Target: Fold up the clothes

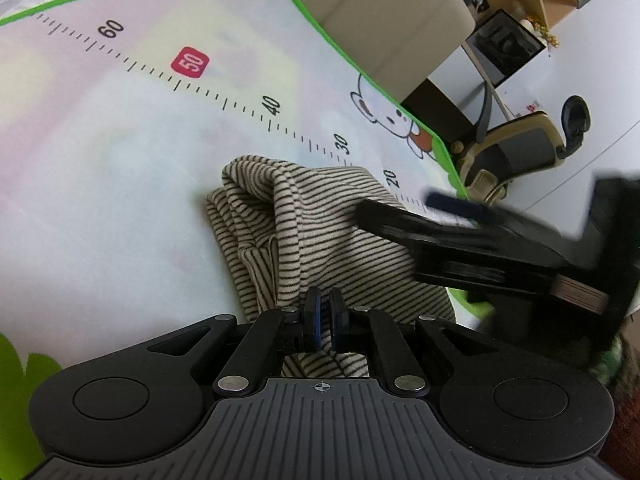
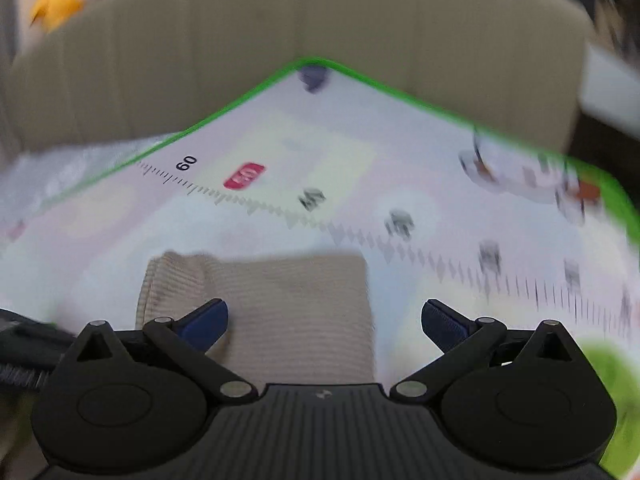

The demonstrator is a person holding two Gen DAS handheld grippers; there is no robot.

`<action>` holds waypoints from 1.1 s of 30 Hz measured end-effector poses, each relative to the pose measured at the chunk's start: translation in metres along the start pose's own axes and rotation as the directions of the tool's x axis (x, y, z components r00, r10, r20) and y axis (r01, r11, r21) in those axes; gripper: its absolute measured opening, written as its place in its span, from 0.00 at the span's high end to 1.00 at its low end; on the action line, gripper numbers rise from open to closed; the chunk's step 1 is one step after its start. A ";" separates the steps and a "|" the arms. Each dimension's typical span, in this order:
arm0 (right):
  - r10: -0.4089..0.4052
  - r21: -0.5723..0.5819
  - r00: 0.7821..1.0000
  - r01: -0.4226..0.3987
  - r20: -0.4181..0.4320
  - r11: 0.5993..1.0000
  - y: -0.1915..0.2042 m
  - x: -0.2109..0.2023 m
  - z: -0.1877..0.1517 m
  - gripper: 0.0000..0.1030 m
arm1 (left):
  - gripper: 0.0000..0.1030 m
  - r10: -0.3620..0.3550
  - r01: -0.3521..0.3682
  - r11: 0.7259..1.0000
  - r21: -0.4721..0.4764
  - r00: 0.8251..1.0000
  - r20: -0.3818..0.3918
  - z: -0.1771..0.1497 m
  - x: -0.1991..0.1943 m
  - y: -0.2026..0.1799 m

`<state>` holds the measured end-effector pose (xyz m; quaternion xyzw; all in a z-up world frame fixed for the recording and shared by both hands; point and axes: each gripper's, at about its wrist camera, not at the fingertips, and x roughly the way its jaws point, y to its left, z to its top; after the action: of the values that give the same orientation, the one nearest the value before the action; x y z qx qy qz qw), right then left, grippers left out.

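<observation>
The striped garment [image 1: 304,232] is lying on the ruler-printed mat [image 1: 120,160] as a compact bundle, so the folding is looking nearly finished; maybe one last tuck is remaining. The left gripper [image 1: 324,312] is pinching the cloth's near edge, jaws closed. The right gripper [image 2: 324,320] is hovering wide open over it, holding nothing. A beige sofa [image 2: 320,20] is bordering the mat; nothing is blocking the way.

Green-edged ruler-print mat [image 1: 120,140], folded striped garment [image 1: 320,232] lying on it, near edge.
</observation>
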<state>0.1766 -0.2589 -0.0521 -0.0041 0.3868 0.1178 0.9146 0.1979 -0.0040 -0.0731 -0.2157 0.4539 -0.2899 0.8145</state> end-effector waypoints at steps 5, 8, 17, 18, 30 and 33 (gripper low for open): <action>0.127 0.193 0.991 -0.118 -0.033 0.974 -0.053 -0.018 -0.022 0.00 | 0.86 -0.031 0.031 0.997 -0.064 1.000 0.007 -0.007 -0.006 0.002; 0.178 0.225 0.984 -0.170 -0.015 0.959 -0.072 -0.023 -0.021 0.00 | 0.69 -0.050 0.051 0.991 -0.121 0.999 0.012 -0.012 -0.013 -0.001; 0.308 0.079 0.920 -0.298 -0.242 0.951 -0.074 0.001 -0.011 0.00 | 0.21 0.122 -0.115 0.981 -0.159 0.992 0.038 -0.014 -0.003 -0.055; 0.323 0.092 0.918 -0.310 -0.228 0.946 -0.078 -0.002 -0.009 0.00 | 0.20 0.153 -0.146 0.980 -0.133 0.987 0.043 -0.016 0.001 -0.063; 0.317 0.064 0.947 -0.313 -0.056 0.948 -0.098 -0.030 -0.019 0.57 | 0.42 0.340 -0.344 0.938 0.031 0.935 0.098 -0.025 -0.007 -0.104; 0.323 0.060 0.943 -0.319 -0.081 0.946 -0.092 -0.024 -0.025 0.58 | 0.56 0.392 -0.396 0.918 0.019 0.914 0.103 -0.025 -0.015 -0.097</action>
<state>0.1630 -0.3561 -0.0604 0.0749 0.4257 0.2559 0.8647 0.1425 -0.0678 -0.0164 -0.1178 0.4419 -0.1179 0.8815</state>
